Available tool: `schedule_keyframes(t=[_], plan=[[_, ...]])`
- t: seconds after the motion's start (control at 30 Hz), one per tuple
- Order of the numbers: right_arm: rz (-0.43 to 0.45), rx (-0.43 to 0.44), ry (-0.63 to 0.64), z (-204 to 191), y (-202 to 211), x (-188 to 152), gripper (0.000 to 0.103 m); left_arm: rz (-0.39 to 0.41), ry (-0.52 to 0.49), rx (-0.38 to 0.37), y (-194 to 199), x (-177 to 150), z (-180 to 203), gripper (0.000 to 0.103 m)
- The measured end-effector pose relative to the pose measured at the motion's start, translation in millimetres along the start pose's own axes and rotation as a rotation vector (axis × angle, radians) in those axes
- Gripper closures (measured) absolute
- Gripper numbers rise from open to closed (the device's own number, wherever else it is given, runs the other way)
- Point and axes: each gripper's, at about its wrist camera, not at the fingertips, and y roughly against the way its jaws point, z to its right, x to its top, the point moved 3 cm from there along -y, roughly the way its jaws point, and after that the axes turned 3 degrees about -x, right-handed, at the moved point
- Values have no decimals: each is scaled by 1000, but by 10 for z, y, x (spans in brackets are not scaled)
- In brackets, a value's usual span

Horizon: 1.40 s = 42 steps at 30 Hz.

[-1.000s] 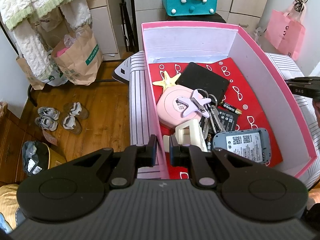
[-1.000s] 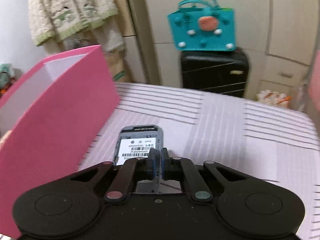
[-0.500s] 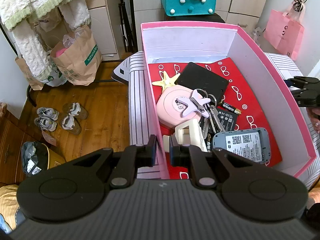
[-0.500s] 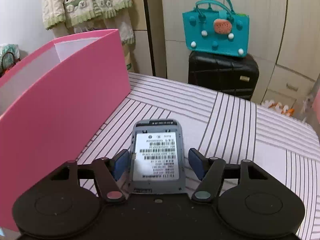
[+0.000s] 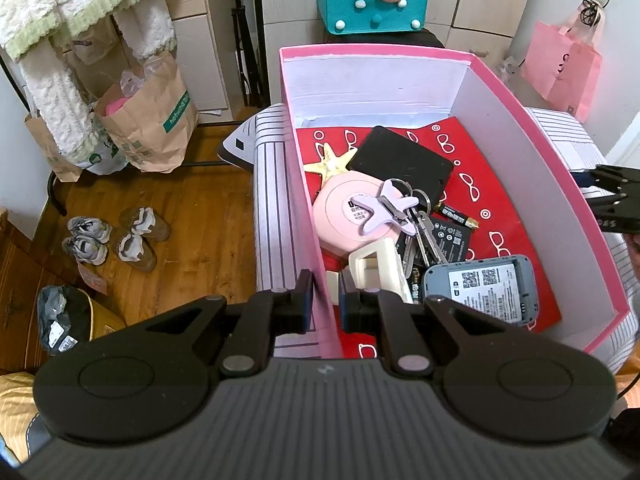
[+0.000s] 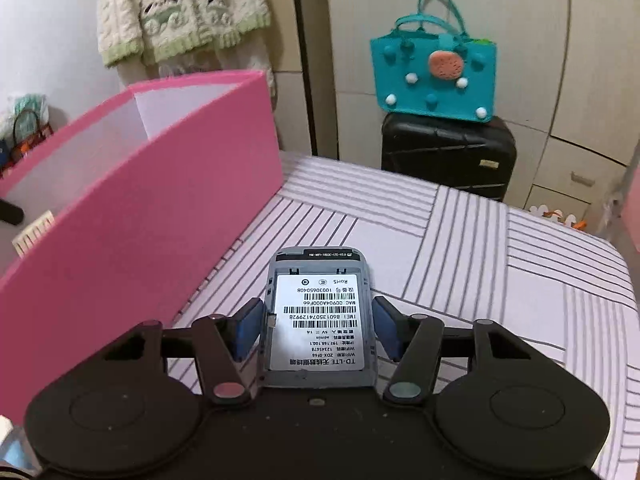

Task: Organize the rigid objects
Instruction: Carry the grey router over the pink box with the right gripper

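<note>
My left gripper [image 5: 323, 300] is shut on the left wall of the pink box [image 5: 308, 216]. The box holds a grey router [image 5: 480, 290], keys [image 5: 416, 224], a pink round case [image 5: 352, 220], a black pad [image 5: 400, 164], a starfish [image 5: 330, 160] and a white clip [image 5: 376, 268]. My right gripper [image 6: 318, 320] is open around a second grey router [image 6: 320, 320] lying label-up on the striped surface [image 6: 460, 248], right of the pink box [image 6: 160, 220]. Its pads [image 6: 250, 328] stand just beside the router's sides. The right gripper [image 5: 612, 200] shows outside the box's right wall.
A teal felt bag [image 6: 434, 76] sits on a black suitcase [image 6: 448, 156] behind the striped surface. Paper bags [image 5: 148, 120] and shoes [image 5: 116, 236] lie on the wooden floor left of the box. A pink bag [image 5: 560, 68] hangs at the right.
My right gripper has opened from shut and now brackets the second router, with the view risen. My left gripper has stayed shut on the box wall.
</note>
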Motion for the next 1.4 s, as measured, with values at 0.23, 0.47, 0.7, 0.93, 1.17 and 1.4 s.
schedule_keyframes(t=[0.23, 0.47, 0.7, 0.93, 1.17, 1.4], plan=[[80, -38, -5, -14, 485, 101, 39, 10, -4, -14, 8, -23, -47, 92], [198, 59, 36, -345, 991, 391, 39, 18, -1, -25, 17, -43, -69, 92], [202, 197, 150, -912, 1022, 757, 39, 23, 7, -32, 25, -46, -77, 92], [58, 184, 308, -1480, 417, 1120, 39, 29, 6, -33, 27, -58, -81, 92], [-108, 70, 426, -1645, -250, 1166, 39, 29, 10, -40, 26, -51, -96, 92], [-158, -61, 575, -1786, -497, 987, 39, 28, 12, -42, 29, -50, -103, 92]])
